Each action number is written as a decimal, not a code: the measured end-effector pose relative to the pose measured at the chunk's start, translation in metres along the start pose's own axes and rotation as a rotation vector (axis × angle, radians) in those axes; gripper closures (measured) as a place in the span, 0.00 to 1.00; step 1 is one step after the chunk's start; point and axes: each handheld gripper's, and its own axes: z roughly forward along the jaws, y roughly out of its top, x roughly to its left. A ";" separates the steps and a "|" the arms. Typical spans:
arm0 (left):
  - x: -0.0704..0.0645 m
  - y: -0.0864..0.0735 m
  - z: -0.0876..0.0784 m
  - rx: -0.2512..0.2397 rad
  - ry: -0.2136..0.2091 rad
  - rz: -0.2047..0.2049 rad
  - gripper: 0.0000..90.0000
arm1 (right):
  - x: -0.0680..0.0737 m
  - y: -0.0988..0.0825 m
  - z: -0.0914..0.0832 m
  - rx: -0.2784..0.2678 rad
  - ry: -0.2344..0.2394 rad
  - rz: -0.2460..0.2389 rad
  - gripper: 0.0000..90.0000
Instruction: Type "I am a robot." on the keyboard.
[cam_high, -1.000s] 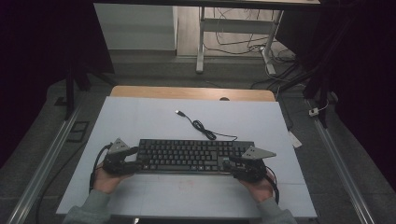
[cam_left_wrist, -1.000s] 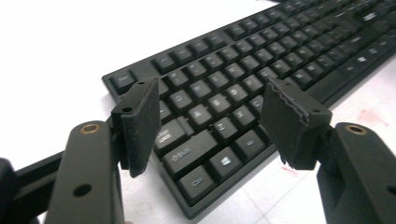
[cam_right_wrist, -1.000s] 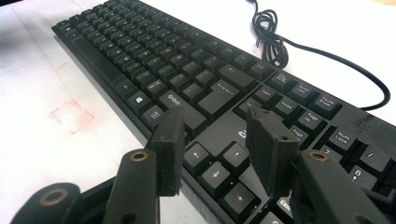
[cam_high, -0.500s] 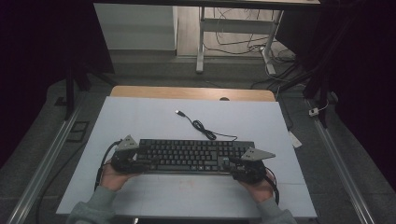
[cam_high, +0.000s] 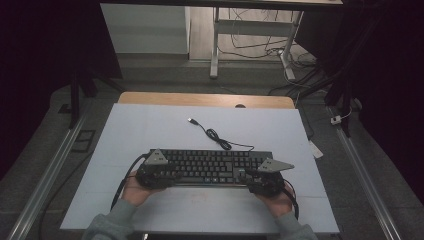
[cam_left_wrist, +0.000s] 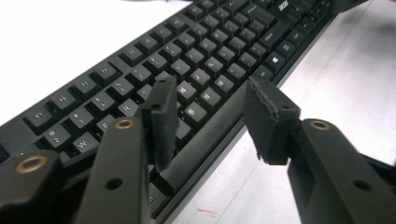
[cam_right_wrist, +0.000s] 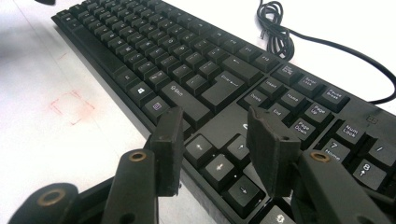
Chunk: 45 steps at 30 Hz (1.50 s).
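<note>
Black keyboard (cam_high: 210, 166), lying flat near the front of the white table (cam_high: 150, 125), was flanked by the left gripper (cam_left_wrist: 212, 119), jaws just closing yet still parted astride its front edge without pressing, and the right gripper (cam_right_wrist: 219, 151), jaws apart over the arrow keys, unclamped.

The right gripper (cam_right_wrist: 212, 154) hangs over the arrow keys of a black keyboard (cam_right_wrist: 196, 79), jaws parted with nothing between them. A coiled black cable (cam_right_wrist: 276, 29) lies on the white table (cam_right_wrist: 51, 149) behind it
</note>
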 end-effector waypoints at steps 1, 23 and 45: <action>-0.001 -0.001 0.002 0.004 -0.002 0.000 0.64 | 0.000 0.000 0.000 0.003 0.001 0.002 0.63; -0.005 -0.007 0.028 0.096 0.010 0.051 0.98 | 0.000 -0.002 0.001 0.010 -0.005 0.000 0.63; -0.007 -0.007 0.031 0.087 0.034 0.072 0.98 | -0.001 -0.003 0.001 0.015 -0.009 0.001 0.63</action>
